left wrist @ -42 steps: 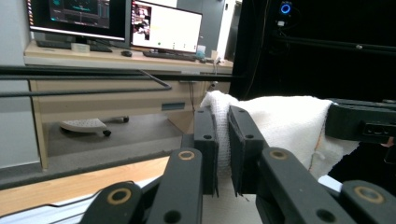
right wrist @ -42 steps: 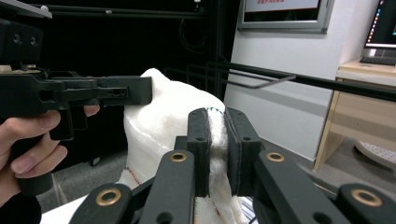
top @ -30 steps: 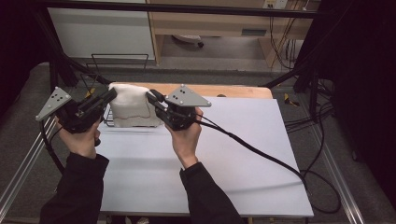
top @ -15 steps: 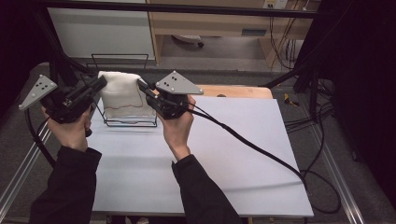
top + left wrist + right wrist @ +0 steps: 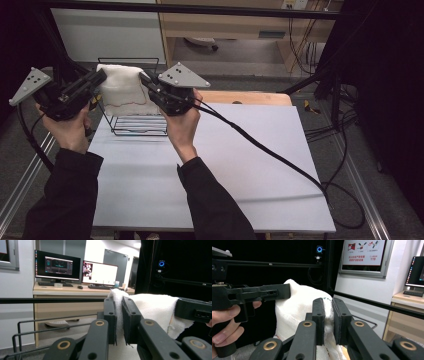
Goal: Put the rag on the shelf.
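Behind towel — rack half-hidden.

Towel above rack (between claws).

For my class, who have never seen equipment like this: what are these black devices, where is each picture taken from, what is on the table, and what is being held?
There is no robot here. A person holds a hand-operated claw in each hand: the left claw and the right claw. The high view comes from a fixed camera above the white table. The other two pictures come from small cameras riding on each claw, looking along its two black jaws.

On the table stands a black wire rack. Both claws are shut on a white towel, one pinching each upper end, so it hangs lifted between them over the rack. A thick cable trails from the right claw. The left gripper view also shows a desk with monitors behind.
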A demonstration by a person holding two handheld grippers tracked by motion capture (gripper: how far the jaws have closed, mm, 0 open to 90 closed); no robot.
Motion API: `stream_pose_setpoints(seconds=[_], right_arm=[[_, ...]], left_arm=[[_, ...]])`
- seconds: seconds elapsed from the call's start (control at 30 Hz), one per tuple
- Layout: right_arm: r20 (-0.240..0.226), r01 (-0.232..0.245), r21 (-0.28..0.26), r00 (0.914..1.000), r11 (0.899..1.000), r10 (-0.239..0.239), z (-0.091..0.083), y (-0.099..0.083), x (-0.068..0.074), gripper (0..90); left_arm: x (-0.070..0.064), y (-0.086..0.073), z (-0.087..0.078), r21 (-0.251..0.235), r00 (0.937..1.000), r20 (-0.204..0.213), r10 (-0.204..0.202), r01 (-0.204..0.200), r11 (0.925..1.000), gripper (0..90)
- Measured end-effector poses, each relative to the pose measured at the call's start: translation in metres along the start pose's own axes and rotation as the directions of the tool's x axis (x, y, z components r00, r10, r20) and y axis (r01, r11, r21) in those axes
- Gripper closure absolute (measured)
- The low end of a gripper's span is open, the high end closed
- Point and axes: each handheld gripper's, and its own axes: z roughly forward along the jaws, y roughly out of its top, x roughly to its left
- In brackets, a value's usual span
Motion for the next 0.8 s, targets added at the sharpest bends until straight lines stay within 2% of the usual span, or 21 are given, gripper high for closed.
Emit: stream_pose_setpoints(seconds=[0.27,0.47,0.8], right_arm=[[0.001,-0.009,-0.01,1.0,1.0,0.009,0.012,0.01,-0.003,81.3],[0.002,0.007,-0.014,1.0,1.0,-0.006,0.019,0.017,-0.005,81.4],[0.002,0.011,-0.022,0.9999,1.0,-0.011,0.03,0.03,-0.006,81.3]], left_arm=[[0.005,0.013,0.003,-0.016,0.9999,-0.012,0.009,-0.009,0.9998,82.3],[0.011,0.018,0.004,-0.026,0.9999,-0.008,-0.007,0.007,0.9996,82.3],[0.017,0.036,0.008,-0.029,0.9996,-0.026,0.005,-0.006,0.9996,82.3]])
